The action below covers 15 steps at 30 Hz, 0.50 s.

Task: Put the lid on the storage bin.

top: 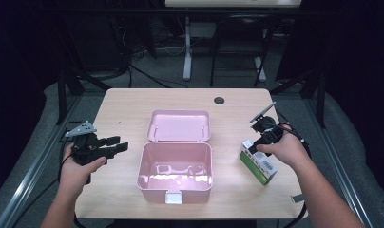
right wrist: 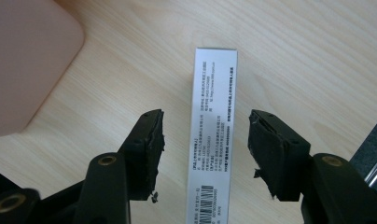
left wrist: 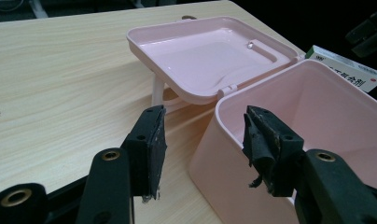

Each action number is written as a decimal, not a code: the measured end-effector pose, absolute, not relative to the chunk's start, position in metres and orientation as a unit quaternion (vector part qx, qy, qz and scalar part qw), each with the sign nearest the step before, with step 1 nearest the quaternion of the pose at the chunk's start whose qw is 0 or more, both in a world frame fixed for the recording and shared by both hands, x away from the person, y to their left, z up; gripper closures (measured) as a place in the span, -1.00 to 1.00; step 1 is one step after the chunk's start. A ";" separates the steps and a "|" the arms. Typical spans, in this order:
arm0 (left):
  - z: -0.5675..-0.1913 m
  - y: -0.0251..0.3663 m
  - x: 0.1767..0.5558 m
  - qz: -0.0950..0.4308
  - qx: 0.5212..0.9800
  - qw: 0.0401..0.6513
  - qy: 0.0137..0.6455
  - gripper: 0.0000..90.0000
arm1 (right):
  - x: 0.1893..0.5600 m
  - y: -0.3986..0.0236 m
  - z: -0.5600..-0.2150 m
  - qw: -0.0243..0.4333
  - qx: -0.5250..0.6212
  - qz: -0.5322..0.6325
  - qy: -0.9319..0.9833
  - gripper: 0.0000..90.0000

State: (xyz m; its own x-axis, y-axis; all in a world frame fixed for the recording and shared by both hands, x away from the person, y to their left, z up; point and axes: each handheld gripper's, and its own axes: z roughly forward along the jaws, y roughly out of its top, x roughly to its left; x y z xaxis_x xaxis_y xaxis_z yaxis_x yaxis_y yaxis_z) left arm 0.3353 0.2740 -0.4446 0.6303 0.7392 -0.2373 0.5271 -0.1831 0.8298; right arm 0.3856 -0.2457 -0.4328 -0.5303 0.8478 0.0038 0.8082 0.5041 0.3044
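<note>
A pink plastic box [top: 141, 166] stands open at the middle of the table, its lid [top: 179, 126] flipped back flat behind it, and its inside looks empty. A small white and green carton [top: 261, 166] lies to the right of it. My right gripper [top: 251, 149] hangs over the carton's near-left end. In the right gripper view the carton [right wrist: 213, 93] lies lengthwise between the jaws of this gripper [right wrist: 205, 140], which stand open with a gap on each side. My left gripper [top: 120, 144] is held left of the box, open and holding nothing, its jaws [left wrist: 203, 135] pointing at the box's corner [left wrist: 317, 107].
The wooden table [top: 123, 104] has a round cable hole [top: 219, 100] near its far edge. In the right gripper view a corner of the pink box [right wrist: 28, 56] is at upper left and the table's edge is at lower right. Dark floor and desk legs lie beyond the table.
</note>
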 end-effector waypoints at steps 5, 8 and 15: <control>-0.445 0.275 0.336 0.110 0.760 0.485 0.418 0.08 | 0.389 -0.247 -0.437 0.071 0.484 0.117 0.864 0.02; -0.445 0.275 0.336 0.109 0.760 0.486 0.418 0.08 | 0.392 -0.247 -0.441 0.065 0.486 0.104 0.866 0.08; -0.446 0.276 0.336 0.109 0.759 0.485 0.420 0.08 | 0.396 -0.249 -0.448 0.052 0.488 0.092 0.866 0.10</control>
